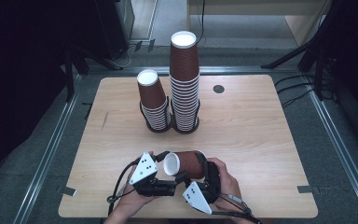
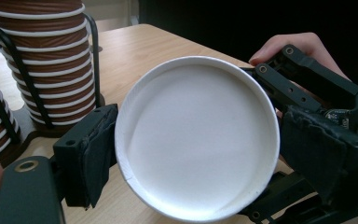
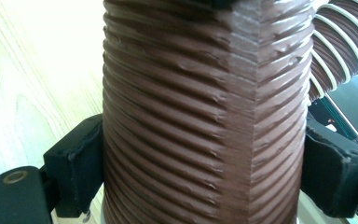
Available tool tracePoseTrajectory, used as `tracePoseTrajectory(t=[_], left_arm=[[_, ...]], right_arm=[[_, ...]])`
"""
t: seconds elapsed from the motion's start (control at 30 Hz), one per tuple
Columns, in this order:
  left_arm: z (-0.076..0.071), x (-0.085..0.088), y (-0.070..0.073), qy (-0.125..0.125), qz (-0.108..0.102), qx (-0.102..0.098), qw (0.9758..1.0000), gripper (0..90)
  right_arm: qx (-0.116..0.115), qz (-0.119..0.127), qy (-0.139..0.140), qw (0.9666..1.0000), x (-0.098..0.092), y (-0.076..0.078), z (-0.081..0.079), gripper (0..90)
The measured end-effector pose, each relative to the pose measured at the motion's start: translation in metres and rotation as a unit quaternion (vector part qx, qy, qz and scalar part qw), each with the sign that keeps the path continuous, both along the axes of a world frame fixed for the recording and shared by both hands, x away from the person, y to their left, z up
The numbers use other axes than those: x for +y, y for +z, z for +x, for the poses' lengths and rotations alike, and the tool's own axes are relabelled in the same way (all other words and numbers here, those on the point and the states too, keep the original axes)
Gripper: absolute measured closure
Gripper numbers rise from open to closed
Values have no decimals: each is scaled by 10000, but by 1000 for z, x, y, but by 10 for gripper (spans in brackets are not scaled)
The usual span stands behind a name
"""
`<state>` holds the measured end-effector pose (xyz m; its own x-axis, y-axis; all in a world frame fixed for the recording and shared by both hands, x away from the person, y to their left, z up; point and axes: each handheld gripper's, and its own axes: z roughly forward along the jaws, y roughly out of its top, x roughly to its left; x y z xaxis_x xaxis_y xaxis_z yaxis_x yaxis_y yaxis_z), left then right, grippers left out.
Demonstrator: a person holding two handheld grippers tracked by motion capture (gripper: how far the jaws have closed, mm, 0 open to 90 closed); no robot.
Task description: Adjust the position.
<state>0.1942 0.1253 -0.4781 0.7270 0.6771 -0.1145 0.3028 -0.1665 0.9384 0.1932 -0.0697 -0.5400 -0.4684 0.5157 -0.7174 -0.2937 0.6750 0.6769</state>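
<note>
The table [image 1: 261, 140] is a pale wood top with wide bare stretches to the left, right and between the stacks and the near edge, where both hands work; a small dark disc [image 1: 218, 88] sits in the top toward the far right, well apart from everything else. Toward the far middle stand two stacks of upturned brown ribbed cups in a black wire holder [image 1: 168, 125]: the tall stack [image 1: 185, 84] on the right, the short stack [image 1: 153, 100] just beside it on the left, the two nearly touching. Dark floor and stands surround the table and are hard to make out. Near the front edge a single cup [image 1: 187, 164] lies on its side in the air, white bottom facing left. The right gripper [image 1: 204, 175] is clamped across its ribbed wall, a pad pressed to each side in the right gripper view. The left gripper [image 1: 164, 164] points at the cup's white bottom, its pads [image 2: 95, 151] flanking the rim on either side; whether they press it I cannot tell. The cup hides much of the table behind it in both gripper views, and the person's forearms are cut off at the bottom edge.
</note>
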Motion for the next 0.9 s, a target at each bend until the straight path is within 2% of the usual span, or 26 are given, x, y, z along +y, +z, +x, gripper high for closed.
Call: tracePoseTrajectory(t=[0.17,0.67,0.9], left_arm=[[0,0,-1,-37,25,-28,10000,188],[-1,3,-2,-185,-34,-51,9998,230],[-2,3,-2,-211,2,-68,9998,237]], right_arm=[[-12,-17,33,10000,0,0,-1,127],[14,-3,76,10000,-2,-2,2,120],[151,49,79,9998,-2,-2,2,107]])
